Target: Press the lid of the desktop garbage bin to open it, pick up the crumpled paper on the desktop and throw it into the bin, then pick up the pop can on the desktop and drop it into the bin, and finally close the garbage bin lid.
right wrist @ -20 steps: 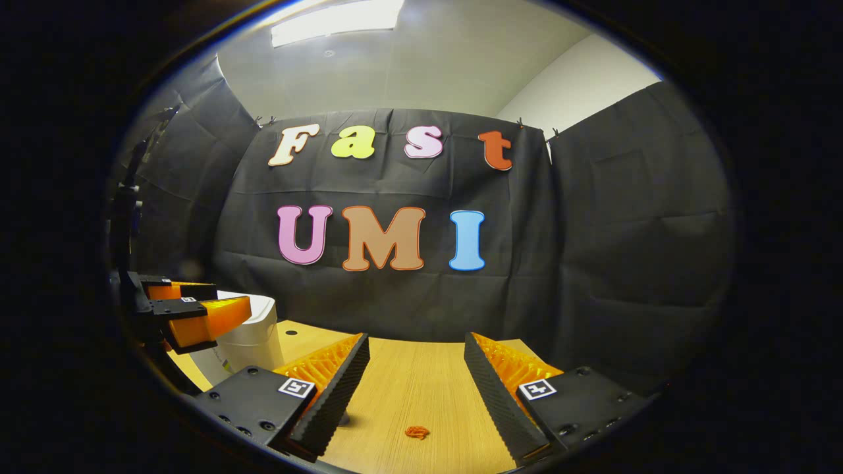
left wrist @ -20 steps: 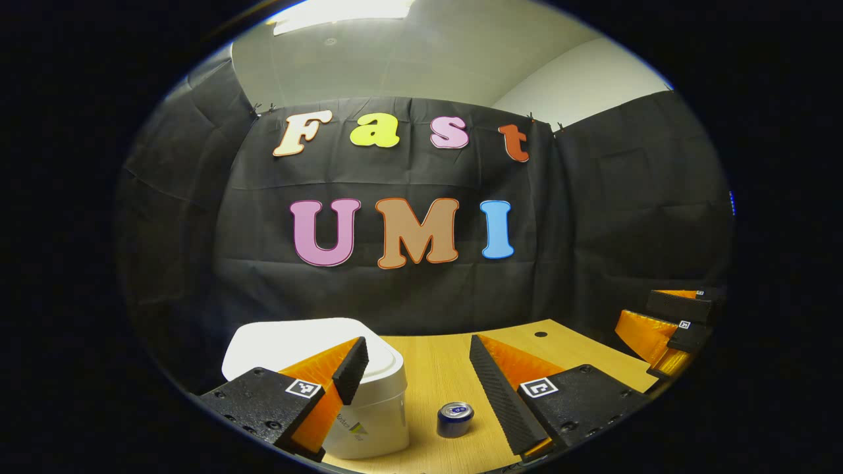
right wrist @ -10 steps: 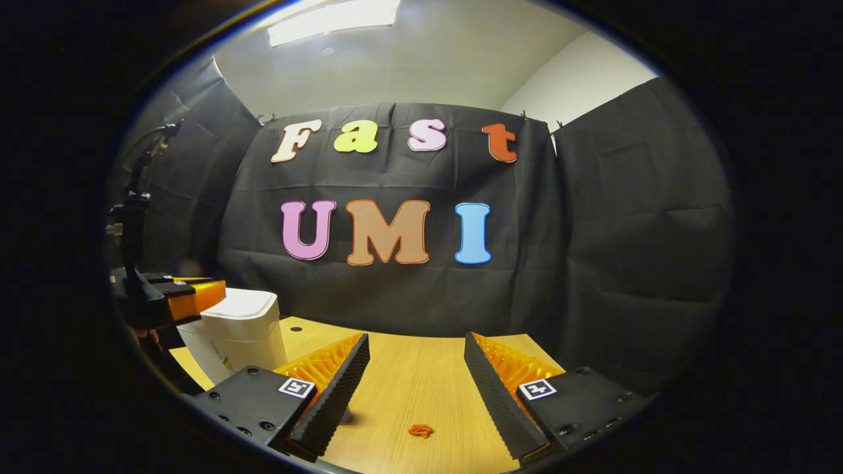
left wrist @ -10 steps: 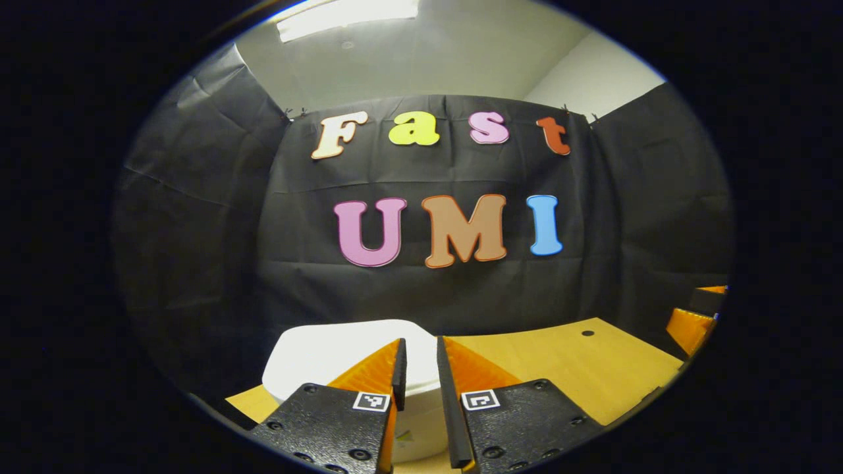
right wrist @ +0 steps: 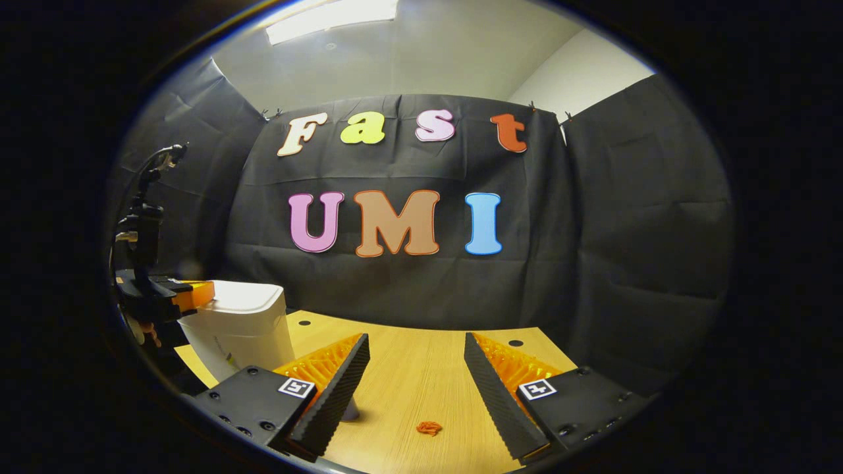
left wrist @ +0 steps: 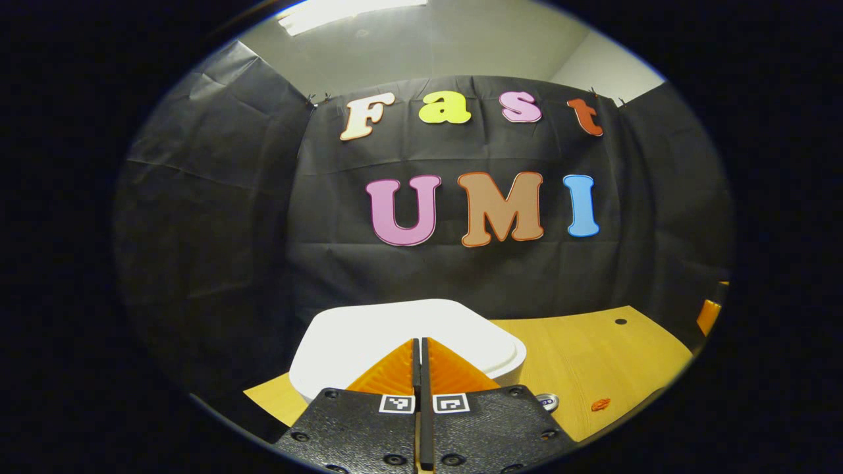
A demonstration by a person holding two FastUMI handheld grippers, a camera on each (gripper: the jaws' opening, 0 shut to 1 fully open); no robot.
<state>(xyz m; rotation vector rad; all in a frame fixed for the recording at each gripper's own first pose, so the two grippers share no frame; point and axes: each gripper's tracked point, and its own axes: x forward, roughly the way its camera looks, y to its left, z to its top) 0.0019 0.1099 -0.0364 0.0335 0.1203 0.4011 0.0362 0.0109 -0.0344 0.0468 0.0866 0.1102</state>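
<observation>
Now, in the left gripper view, the left gripper (left wrist: 419,345) has its fingers pressed together with nothing between them, where a second ago they stood wide apart and half a second ago only a narrow gap was left. Its tips sit over the closed white lid (left wrist: 369,336) of the desktop garbage bin, which has moved to the centre of this view; whether they touch the lid cannot be told. Just right of the bin, the top of the pop can (left wrist: 546,400) peeks out, and the small orange crumpled paper (left wrist: 600,404) lies farther right on the wooden desktop (left wrist: 593,355), with bare wood stretching to the desk's far edge. In the right gripper view, the right gripper (right wrist: 416,345) is spread wide as before, hovering above the crumpled paper (right wrist: 429,428), which lies on open desktop (right wrist: 408,375) between the fingers. At the left edge stands the garbage bin (right wrist: 240,329), the left gripper (right wrist: 191,294) at its lid.
</observation>
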